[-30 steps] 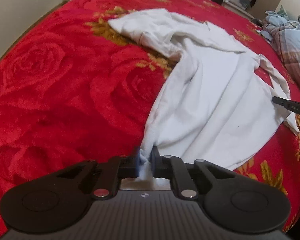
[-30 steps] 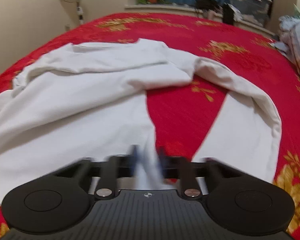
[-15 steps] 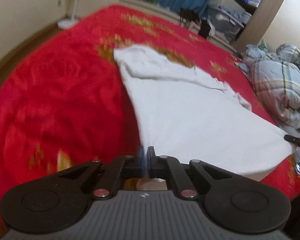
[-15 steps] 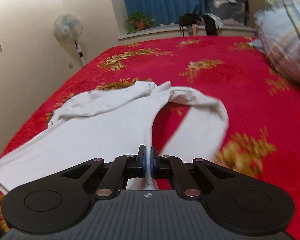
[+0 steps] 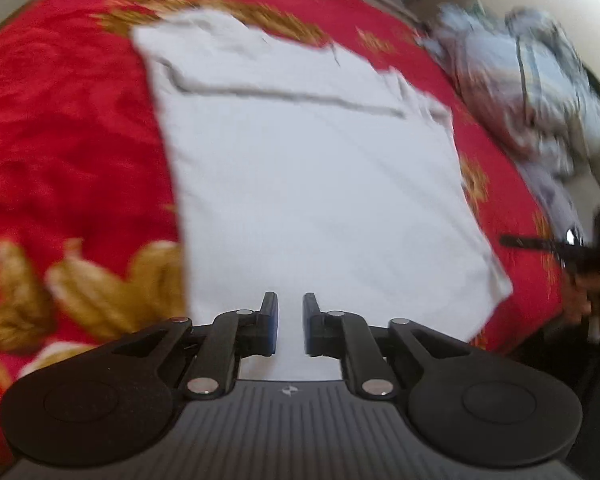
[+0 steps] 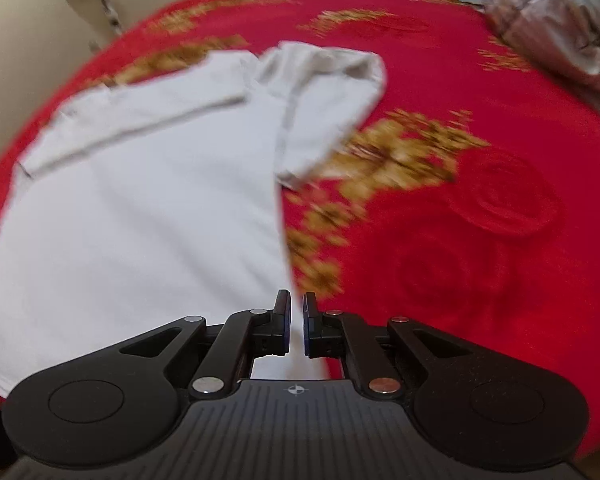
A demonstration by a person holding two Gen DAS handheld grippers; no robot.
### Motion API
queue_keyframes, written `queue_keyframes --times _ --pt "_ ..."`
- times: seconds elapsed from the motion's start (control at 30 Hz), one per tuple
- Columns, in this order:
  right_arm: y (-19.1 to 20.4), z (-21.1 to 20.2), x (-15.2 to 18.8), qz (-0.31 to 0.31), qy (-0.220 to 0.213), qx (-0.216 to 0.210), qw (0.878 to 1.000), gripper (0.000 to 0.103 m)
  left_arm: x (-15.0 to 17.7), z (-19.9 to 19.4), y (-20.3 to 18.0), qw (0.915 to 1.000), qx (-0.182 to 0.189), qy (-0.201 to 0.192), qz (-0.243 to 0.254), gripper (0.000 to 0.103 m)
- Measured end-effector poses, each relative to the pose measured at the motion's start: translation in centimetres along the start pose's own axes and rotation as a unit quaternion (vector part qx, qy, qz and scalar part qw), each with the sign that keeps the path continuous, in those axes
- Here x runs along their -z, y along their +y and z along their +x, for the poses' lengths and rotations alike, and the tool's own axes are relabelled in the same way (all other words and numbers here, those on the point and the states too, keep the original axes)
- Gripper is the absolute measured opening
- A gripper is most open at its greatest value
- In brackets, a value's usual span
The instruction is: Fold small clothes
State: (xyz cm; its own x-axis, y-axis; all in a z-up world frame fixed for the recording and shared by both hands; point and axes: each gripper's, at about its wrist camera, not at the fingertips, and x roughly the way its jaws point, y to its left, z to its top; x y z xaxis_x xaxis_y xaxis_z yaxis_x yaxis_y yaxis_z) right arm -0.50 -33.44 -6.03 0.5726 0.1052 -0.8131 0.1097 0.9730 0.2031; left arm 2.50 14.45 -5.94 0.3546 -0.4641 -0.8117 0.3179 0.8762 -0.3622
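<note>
One white shirt [image 5: 308, 184] now spread flat; two grippers' jaws opening.

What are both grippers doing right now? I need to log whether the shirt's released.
Left gripper: jaws opening, white shirt released.
Right gripper: jaws opening, nothing gripped.

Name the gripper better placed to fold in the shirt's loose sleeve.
Right. The sleeve juts from the shirt directly ahead of the right gripper, whose jaws are opening, with the shirt's edge in the gap.
</note>
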Motion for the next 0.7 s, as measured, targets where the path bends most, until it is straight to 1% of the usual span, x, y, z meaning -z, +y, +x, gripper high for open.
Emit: queue_keyframes --times 0.03,0.07,0.1,0.13,0.17,0.2,0.23,0.27,0.33,0.37,0.4,0.47,0.53,0.67,0.7 --pt "0.1 1.0 0.0 0.0 0.019 -0.005 1.0 0.017 0.1 1.4 -0.6 0.9998 -0.006 0.019 0.004 0.033" --pt "0.2 2.4 -0.2 -0.01 0.052 -0.001 0.999 0.02 0.0 3.1 -0.9 0.9985 -0.024 0.047 0.01 0.039" --pt "0.4 4.0 -0.2 -0.026 0.084 0.021 0.996 0.019 0.2 4.7 -1.5 0.995 -0.051 0.081 0.026 0.039" --pt "0.7 5.0 -0.3 -0.041 0.1 0.054 0.993 0.019 0.2 5.6 -2.1 0.9919 -0.075 0.094 0.044 0.034" --pt "0.9 5.0 -0.6 -0.044 0.092 0.069 0.992 0.02 -0.1 5.7 -2.7 0.9911 -0.087 0.084 0.055 0.034" --pt "1.1 4.6 -1.2 -0.039 0.074 0.062 0.995 0.022 -0.8 5.3 -3.5 0.9928 -0.085 0.06 0.06 0.034" --pt "1.3 3.8 -2.2 -0.031 0.046 0.041 0.998 0.022 -1.6 4.7 -4.2 0.9943 -0.079 0.027 0.065 0.035" --pt "1.5 3.0 -3.1 -0.027 0.018 0.026 0.999 0.022 -2.4 3.9 -5.0 0.9938 -0.082 -0.011 0.073 0.035" --pt "2.0 1.8 -5.0 -0.031 -0.045 0.021 0.998 0.022 -3.9 3.4 -6.9 0.9872 -0.1 -0.081 0.095 0.035" --pt "2.3 1.6 -5.9 -0.034 -0.067 0.025 0.997 0.022 -4.8 3.5 -8.2 0.9814 -0.107 -0.11 0.115 0.035" --pt "2.3 1.5 -6.8 -0.033 -0.083 0.028 0.996 0.022 -5.6 3.9 -9.2 0.9776 -0.109 -0.123 0.132 0.035" --pt "2.0 1.7 -8.3 -0.02 -0.101 0.028 0.994 0.022 -7.5 5.1 -11.0 0.9739 -0.106 -0.134 0.15 0.035" --pt "1.4 2.1 -9.6 0.0 -0.11 0.03 0.994 0.022 -9.9 7.5 -12.7 0.9735 -0.1 -0.134 0.156 0.035" --pt "0.3 1.9 -10.9 0.026 -0.124 0.025 0.992 0.022 -16.1 14.4 -16.8 0.9736 -0.095 -0.131 0.161 0.037" --pt "0.2 1.9 -11.0 0.025 -0.123 0.025 0.992 0.022 -17.3 16.5 -17.7 0.9738 -0.097 -0.128 0.161 0.039"
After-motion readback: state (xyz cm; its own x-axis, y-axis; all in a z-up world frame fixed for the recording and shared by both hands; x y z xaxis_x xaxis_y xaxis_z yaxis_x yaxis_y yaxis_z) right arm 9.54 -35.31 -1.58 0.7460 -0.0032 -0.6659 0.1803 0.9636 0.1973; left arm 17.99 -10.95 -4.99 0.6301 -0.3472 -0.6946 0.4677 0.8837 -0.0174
